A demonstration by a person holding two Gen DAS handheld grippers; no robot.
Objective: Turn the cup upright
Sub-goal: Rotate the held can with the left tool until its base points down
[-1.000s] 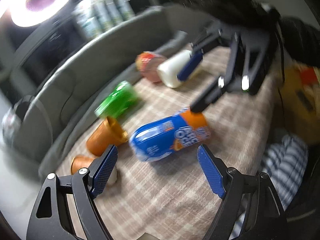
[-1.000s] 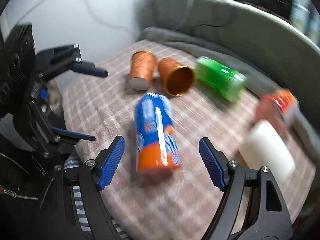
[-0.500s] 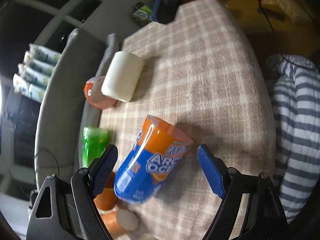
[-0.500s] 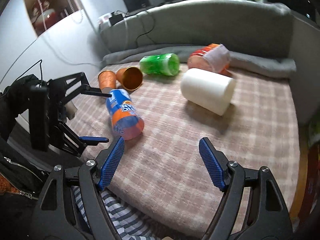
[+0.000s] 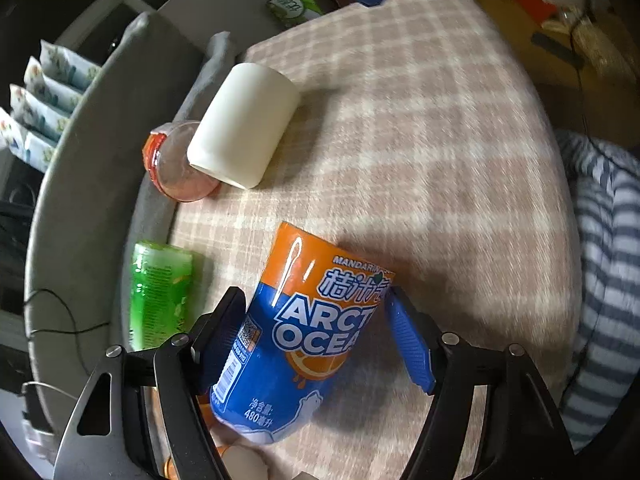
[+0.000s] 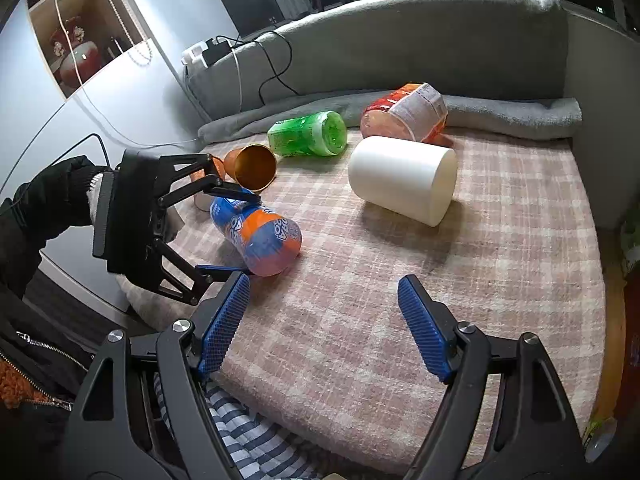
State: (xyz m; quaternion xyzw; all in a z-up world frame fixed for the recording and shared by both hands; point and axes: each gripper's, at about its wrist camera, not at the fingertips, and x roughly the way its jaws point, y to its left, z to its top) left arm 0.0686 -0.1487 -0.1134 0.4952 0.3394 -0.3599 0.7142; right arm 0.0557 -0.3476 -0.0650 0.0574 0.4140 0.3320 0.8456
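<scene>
A blue and orange Arctic Ocean cup [image 5: 308, 332] lies on its side on the checked blanket [image 5: 420, 168]. My left gripper [image 5: 316, 340] is open with its two blue pads on either side of the cup, close to it. In the right wrist view the same cup [image 6: 260, 236] lies between the left gripper's fingers [image 6: 224, 192]. My right gripper [image 6: 324, 328] is open and empty, held above the blanket's front part, apart from the cup.
A white cup [image 6: 400, 180], a green cup [image 6: 308, 134], a red-labelled clear cup [image 6: 404, 112] and an orange cup [image 6: 252, 166] lie on their sides farther back. A grey sofa back [image 6: 440, 40] rims the blanket. Striped cloth [image 5: 600, 280] hangs at the front edge.
My left gripper has moved in on the blue and orange cup, which now sits between its pads. My right gripper has drawn back and away from that cup.
</scene>
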